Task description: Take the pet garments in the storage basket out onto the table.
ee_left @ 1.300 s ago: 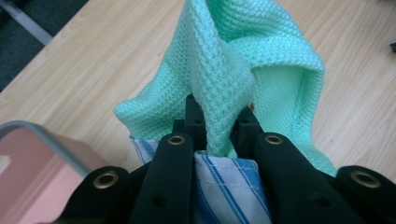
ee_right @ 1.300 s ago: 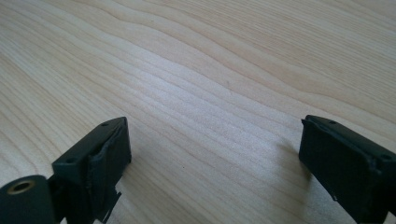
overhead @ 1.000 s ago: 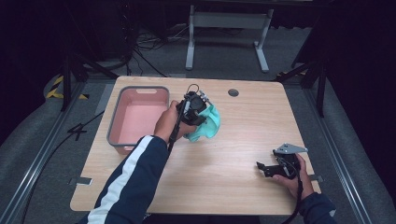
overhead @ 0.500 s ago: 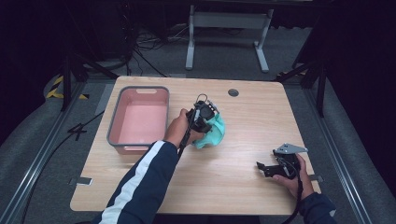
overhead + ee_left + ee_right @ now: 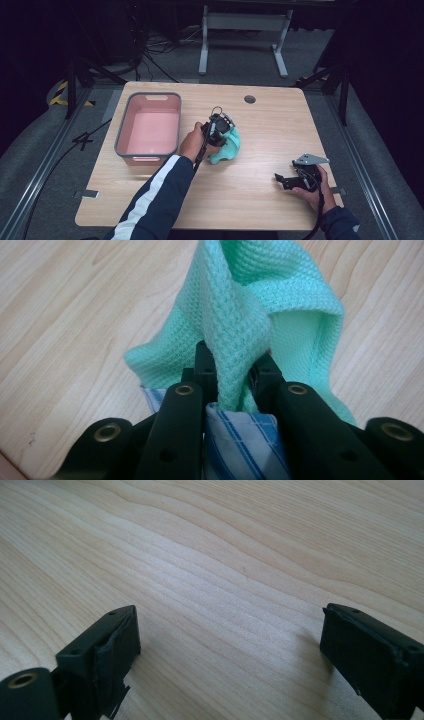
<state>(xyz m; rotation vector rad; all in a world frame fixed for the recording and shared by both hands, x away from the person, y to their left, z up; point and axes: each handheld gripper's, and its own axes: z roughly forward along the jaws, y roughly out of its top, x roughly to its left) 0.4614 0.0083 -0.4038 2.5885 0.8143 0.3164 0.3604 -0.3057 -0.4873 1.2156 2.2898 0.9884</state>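
Left gripper (image 5: 223,136), jaws pinching the green cloth (image 5: 226,149), is lowering it rightward from the bin (image 5: 148,128) toward mid-table (image 5: 260,200); right gripper (image 5: 283,180) idling wide-jawed near the right edge.

The surface (image 5: 260,130) is light wood with visible grain and a smooth, matt finish. The cloth (image 5: 260,305) is mint-green knit with a coarse waffle texture; a second, smooth woven fabric (image 5: 245,445) with blue stripes lies beneath it. The left claw (image 5: 235,380) and right claw (image 5: 230,650) are matt black plastic with brass-coloured inserts. The bin (image 5: 148,150) is pink plastic with a grey rim.
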